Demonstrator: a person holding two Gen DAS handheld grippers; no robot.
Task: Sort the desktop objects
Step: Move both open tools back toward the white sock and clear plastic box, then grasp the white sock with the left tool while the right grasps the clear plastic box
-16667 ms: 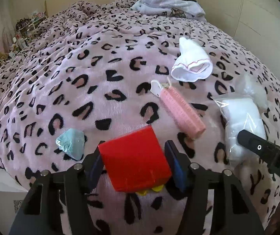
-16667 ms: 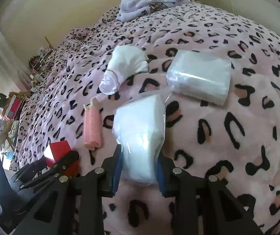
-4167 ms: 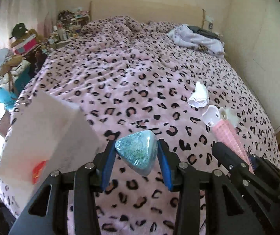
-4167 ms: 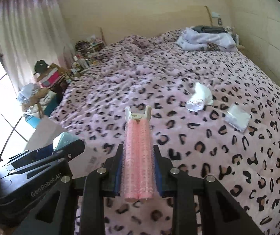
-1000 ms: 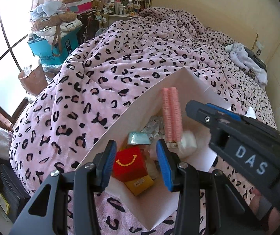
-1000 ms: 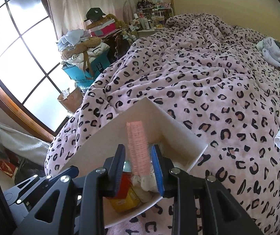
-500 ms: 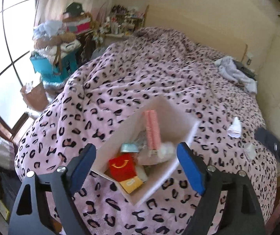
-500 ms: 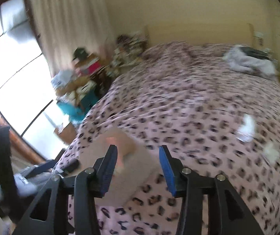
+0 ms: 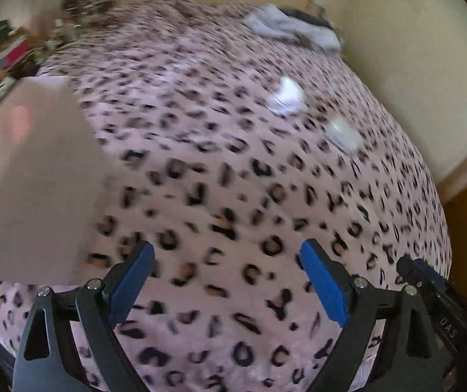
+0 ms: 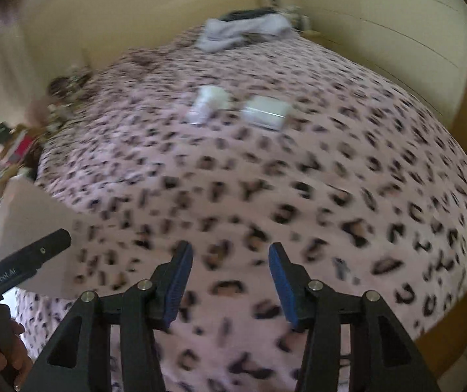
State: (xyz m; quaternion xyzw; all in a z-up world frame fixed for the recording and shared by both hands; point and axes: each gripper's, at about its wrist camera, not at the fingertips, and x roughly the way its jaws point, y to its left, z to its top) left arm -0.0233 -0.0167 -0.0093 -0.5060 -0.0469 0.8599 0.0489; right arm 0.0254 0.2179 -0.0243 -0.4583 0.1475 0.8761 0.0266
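Both tongs, left [image 9: 227,281] and right [image 10: 230,281], are opening and empty; each should centre squarely over white sock [image 10: 209,107] and clear pouch [image 10: 266,116].

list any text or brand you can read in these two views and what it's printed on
"DAS" – white letters on the black body of the right gripper, seen at the lower right of the left wrist view.
"GenRobot.AI" – white letters on the black body of the left gripper, seen at the lower left of the right wrist view; motion blur softens it.
The white box shows no readable print.
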